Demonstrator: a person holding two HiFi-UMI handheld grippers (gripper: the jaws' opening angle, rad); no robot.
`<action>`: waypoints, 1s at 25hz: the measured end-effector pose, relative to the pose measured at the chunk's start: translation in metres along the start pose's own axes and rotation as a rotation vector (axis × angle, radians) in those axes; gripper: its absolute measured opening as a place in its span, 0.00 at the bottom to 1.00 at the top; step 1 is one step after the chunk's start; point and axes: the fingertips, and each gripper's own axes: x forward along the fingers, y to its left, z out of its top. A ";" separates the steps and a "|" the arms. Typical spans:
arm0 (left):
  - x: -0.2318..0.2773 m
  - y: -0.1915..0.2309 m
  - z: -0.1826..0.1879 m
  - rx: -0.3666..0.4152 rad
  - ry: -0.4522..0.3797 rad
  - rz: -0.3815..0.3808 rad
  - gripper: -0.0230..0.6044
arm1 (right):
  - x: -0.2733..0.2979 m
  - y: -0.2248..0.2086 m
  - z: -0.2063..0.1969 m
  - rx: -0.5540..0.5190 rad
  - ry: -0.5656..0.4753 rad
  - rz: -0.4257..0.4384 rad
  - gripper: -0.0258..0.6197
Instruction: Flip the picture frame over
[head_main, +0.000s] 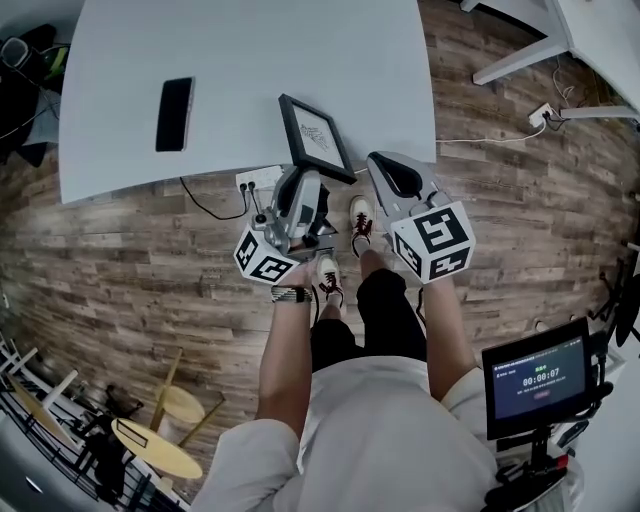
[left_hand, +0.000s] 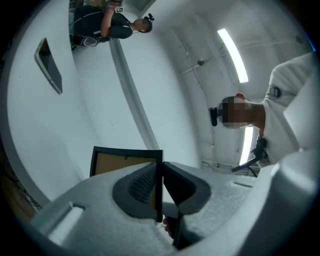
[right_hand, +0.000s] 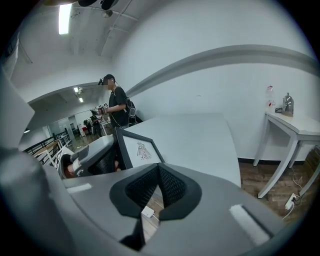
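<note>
Reaching arms: two forearms, both stretched forward from the body and close together; a band sits on the left wrist (head_main: 290, 294).
Feet: two shoes (head_main: 361, 217) on the wood floor, below and between the tools.
Marker cubes: two, one at the rear of each tool, left (head_main: 265, 260) and right (head_main: 432, 240).
Left gripper (head_main: 303, 180) (left_hand: 161, 170): one, jaws closed tight on one edge of the picture frame, which runs as a thin dark line between the pads.
Right gripper (head_main: 390, 170) (right_hand: 159, 170): one, just beside the left one; its jaw tips meet with nothing between them, and only floor shows through the gap lower down.
Picture frame (head_main: 315, 135) (left_hand: 120, 162) (right_hand: 140, 150): one, black-edged, raised and tilted at the near edge of the table. Its printed face shows to the head view and the right gripper view, its brown back to the left gripper view. Whether its far edge touches the table I cannot tell.
Power strip (head_main: 258, 181): one, on the floor at the table's near edge.
Table (head_main: 250, 60): one large pale top.
Phone (head_main: 174, 114) (left_hand: 49, 62): one, dark, flat on the table, well apart from the frame to its left.
Screen (head_main: 538, 378): one, lit, on a stand at the person's right.
Stools (head_main: 155, 450): two round seats at the lower left.
Other person (right_hand: 117, 102): one, standing far beyond the table.
</note>
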 end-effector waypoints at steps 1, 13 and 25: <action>-0.003 -0.001 0.002 -0.019 -0.022 -0.001 0.11 | 0.000 0.002 -0.002 0.000 0.003 0.005 0.04; -0.037 0.016 -0.005 -0.163 -0.094 0.033 0.12 | 0.000 0.010 -0.007 -0.014 0.023 0.020 0.04; -0.056 0.040 -0.027 -0.184 -0.031 0.163 0.12 | -0.001 0.014 -0.010 -0.064 0.038 0.010 0.04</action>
